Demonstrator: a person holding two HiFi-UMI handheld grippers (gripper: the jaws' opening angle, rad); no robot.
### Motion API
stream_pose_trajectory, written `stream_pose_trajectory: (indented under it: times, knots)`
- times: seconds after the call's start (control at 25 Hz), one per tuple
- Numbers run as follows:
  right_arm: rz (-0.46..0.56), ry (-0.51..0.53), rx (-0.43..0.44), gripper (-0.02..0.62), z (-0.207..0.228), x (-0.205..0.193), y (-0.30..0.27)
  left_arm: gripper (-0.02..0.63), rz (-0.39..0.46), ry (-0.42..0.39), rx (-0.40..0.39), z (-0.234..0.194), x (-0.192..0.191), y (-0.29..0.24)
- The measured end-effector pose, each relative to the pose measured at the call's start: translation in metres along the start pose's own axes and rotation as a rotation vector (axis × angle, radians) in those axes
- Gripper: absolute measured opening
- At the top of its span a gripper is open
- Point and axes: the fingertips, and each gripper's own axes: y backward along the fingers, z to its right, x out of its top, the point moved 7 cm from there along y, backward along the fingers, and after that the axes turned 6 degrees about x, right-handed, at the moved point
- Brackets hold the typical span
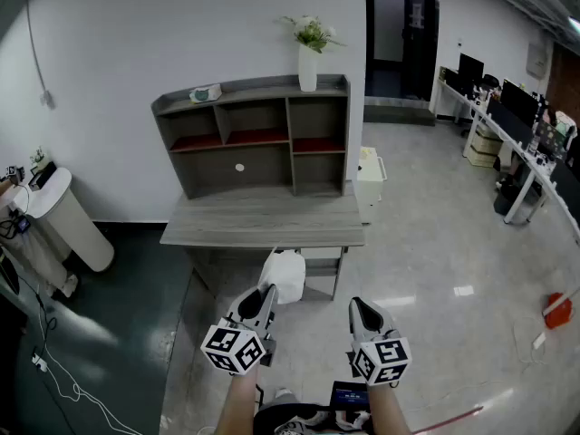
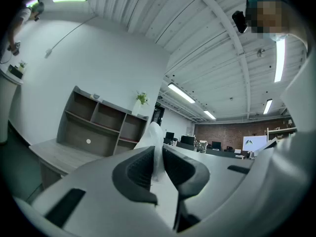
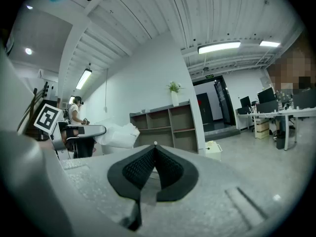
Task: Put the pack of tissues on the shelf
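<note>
The room was an open office with a pale glossy floor point(image 1: 426, 243) and a white wall point(image 1: 136, 34), and in the head view a grey shelf point(image 1: 254, 134) stood on a desk point(image 1: 263, 220) against that wall, well ahead of both tools, with a white vase point(image 1: 308, 67) on its top board. Nearer the camera, the left gripper point(image 1: 267, 292) carried the pack of tissues point(image 1: 286, 275), which jutted forward from its tips in the air short of the desk's front edge; the right gripper point(image 1: 361, 310) hung just beside it, level and carrying nothing. In the left gripper view the jaws were pinched on a thin white flap of the pack, which rose past the pads, with the shelf's open compartments ahead and to the left of them. In the right gripper view the jaws met tip to tip with nothing between them, and the white pack showed off to their left, with the shelf beyond. The pack looked light, soft and crinkly, its wrapper probably slick, so a hold on a flap alone could let it swing or slip; a firmer hold would likely be across the body of the pack.
</note>
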Motion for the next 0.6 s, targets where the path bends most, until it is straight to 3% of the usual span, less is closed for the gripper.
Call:
stream_pose_trajectory:
  times: [0.4, 0.6]
  knots:
    - [0.006, 0.014, 0.022, 0.005, -0.0015, 0.0052, 0.0050, 0.046, 0.005, -0.002, 0.015, 0.0031, 0.0035, 0.0039]
    - [0.030, -0.031, 0.027, 0.005, 0.0040, 0.0054, 0.0036, 0.046, -0.004, -0.001, 0.008, 0.0027, 0.0016, -0.0017]
